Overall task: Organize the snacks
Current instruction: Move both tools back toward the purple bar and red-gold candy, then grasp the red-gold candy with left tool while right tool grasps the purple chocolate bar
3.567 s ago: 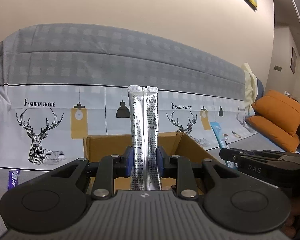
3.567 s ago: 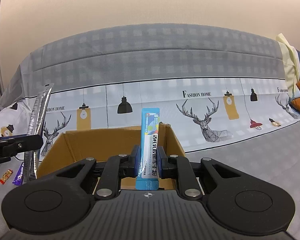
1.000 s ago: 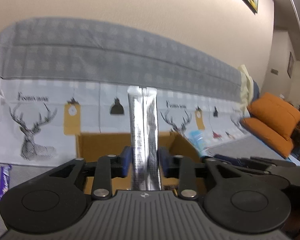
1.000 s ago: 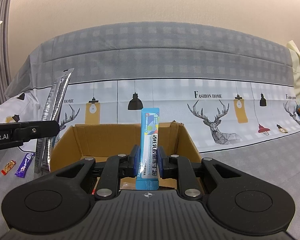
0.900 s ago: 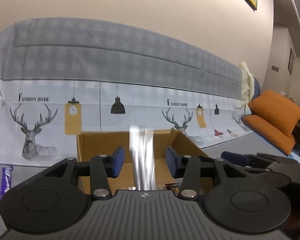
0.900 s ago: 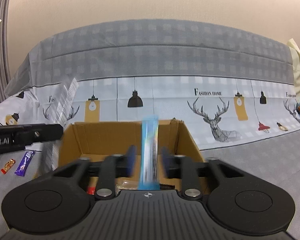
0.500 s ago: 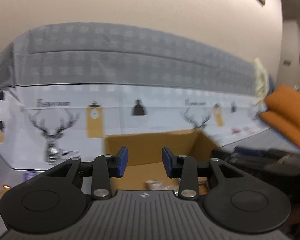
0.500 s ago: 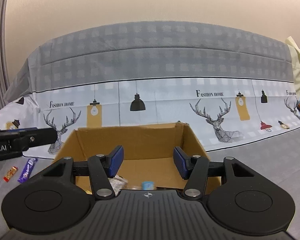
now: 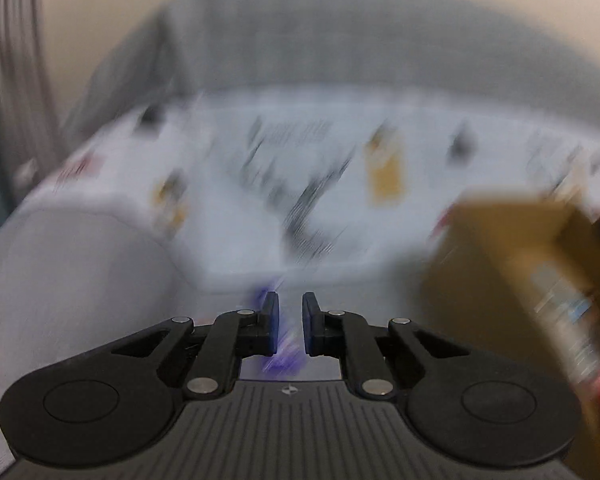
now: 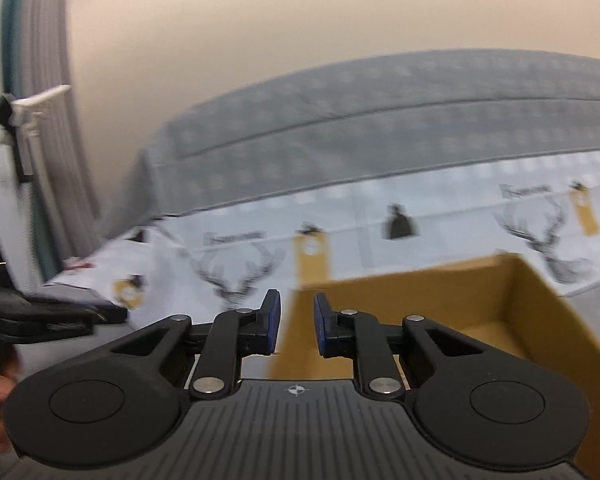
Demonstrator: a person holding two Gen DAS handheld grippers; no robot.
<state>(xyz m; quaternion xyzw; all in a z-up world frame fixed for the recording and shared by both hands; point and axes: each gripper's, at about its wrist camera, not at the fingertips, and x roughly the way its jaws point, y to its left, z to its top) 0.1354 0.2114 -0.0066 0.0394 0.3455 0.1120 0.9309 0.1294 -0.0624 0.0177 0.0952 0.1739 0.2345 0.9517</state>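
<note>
A blurred purple snack wrapper (image 9: 278, 354) lies on the grey surface just ahead of the left hand-held gripper (image 9: 290, 322), showing through the narrow gap between its parted, unloaded fingers. The cardboard box (image 9: 512, 280) stands to its right. The right hand-held gripper (image 10: 296, 322) is likewise parted and holds nothing, in front of the box's (image 10: 440, 304) near left corner, before the deer-print cover (image 10: 380, 232).

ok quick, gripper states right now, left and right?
Left gripper: open, holding nothing; blurred purple wrapper lies below the gap.
Right gripper: open, empty, beside the cardboard box.
</note>
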